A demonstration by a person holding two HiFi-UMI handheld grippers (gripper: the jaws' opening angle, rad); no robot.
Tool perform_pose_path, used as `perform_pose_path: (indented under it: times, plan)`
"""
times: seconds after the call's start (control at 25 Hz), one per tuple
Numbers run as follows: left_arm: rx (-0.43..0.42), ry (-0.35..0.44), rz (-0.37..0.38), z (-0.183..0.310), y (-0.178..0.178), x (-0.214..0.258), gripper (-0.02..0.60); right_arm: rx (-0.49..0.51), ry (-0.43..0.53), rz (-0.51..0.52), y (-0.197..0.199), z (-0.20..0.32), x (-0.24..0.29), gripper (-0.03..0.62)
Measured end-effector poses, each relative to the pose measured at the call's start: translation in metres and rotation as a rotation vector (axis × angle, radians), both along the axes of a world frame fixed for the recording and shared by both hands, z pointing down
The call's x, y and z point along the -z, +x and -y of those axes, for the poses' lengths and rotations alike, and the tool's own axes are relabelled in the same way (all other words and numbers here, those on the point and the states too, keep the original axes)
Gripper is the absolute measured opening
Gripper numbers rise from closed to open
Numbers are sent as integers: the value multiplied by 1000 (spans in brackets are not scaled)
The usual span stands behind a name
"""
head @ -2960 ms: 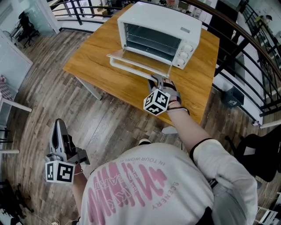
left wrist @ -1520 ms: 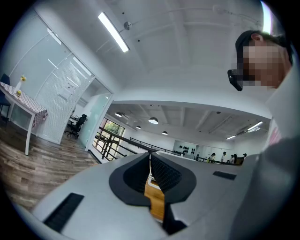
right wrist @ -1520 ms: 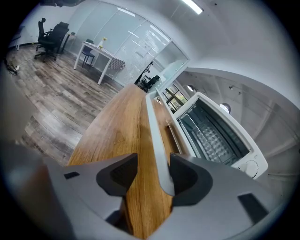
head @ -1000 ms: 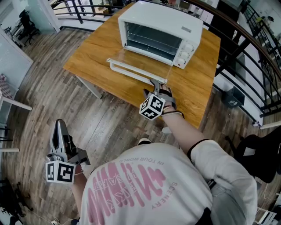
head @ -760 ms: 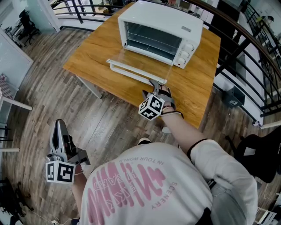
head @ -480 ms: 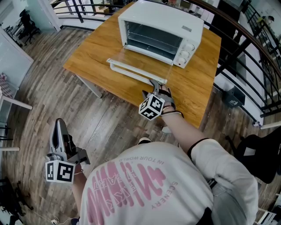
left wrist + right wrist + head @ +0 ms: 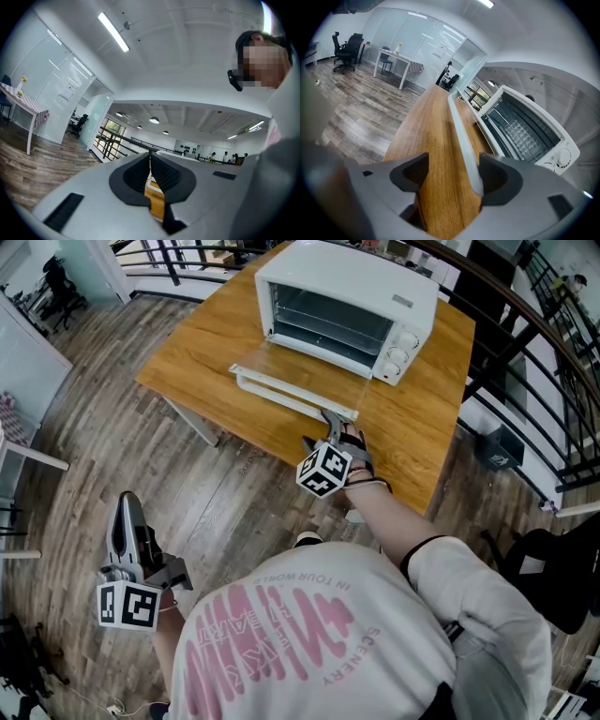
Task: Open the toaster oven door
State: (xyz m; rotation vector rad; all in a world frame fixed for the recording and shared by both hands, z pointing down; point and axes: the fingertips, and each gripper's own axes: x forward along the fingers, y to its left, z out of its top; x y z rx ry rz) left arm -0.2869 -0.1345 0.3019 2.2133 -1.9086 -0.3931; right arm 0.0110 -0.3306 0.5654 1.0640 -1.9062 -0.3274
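open-plan office, glass partition walls [image 7: 419,35], swivel desk chairs [image 7: 345,48], ceiling strip light [image 7: 114,32], black railing [image 7: 108,143]

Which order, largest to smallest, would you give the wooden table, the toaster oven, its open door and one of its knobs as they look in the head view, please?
1. wooden table
2. toaster oven
3. open door, lying flat in front of the oven
4. knob, by far the smallest

The floor [image 7: 84,427] was made of grey-brown wood boards. A brown wooden table [image 7: 197,362] stood on it. A black railing [image 7: 548,334] ran behind the table, and a black chair [image 7: 562,577] stood near it. Far off were glass walls [image 7: 422,37], a small white table [image 7: 393,56] and black office chairs [image 7: 346,47]. Long lights [image 7: 114,32] shone on the white ceiling [image 7: 187,56].
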Motion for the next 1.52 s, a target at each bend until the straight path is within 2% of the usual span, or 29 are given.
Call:
perform_pose_path:
  times: [0.44,0.88,1.32,1.52]
  plan:
    - [1,-3,-1,2,0,-2,23,12,-33,29,-4,-6,-7,331]
    - [2,-6,1,2,1,-2,23,3,-39,56,-5,-7,-8,316]
    - [20,-6,4,-2,-2,0,23,3,-145,89,-11,-16,-23,356]
    - [21,-3,9,-2,-2,1,23,-23,-219,113,-12,-19,-30,302]
